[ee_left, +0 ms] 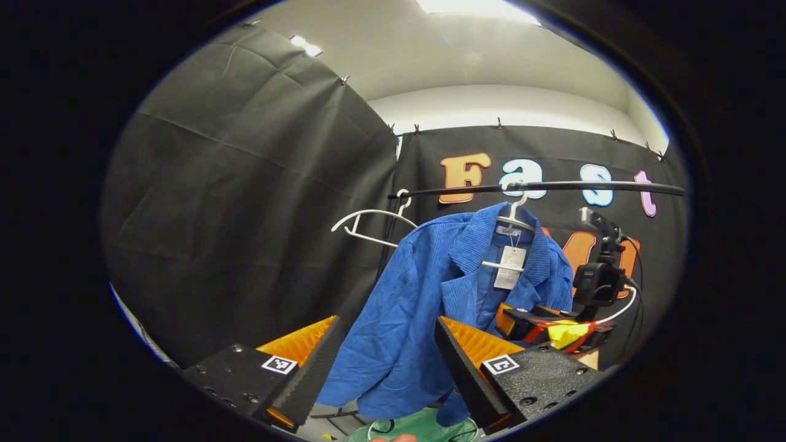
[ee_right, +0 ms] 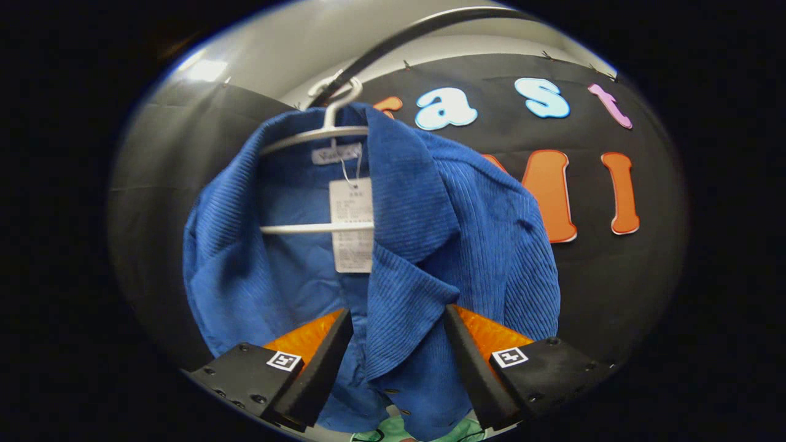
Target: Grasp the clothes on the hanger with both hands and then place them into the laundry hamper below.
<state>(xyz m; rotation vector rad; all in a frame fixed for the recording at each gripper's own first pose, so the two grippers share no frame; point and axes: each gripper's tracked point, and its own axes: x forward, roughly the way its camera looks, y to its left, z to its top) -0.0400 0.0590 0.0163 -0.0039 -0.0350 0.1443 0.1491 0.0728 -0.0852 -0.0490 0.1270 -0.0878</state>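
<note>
A blue corduroy jacket (ee_left: 424, 307) hangs on a white hanger (ee_left: 514, 222) from a dark rail (ee_left: 540, 187) right of centre in the left gripper view, an empty hanger (ee_left: 368, 224) to its left. The left tongs (ee_left: 384, 362) are released, short of the cloth. The right tongs (ee_right: 398, 359) stand spread with the jacket's front panel between the fingers, not pressed. A paper tag (ee_right: 352, 224) hangs at the collar. Something green (ee_left: 424, 426) lies at the bottom edge.
</note>
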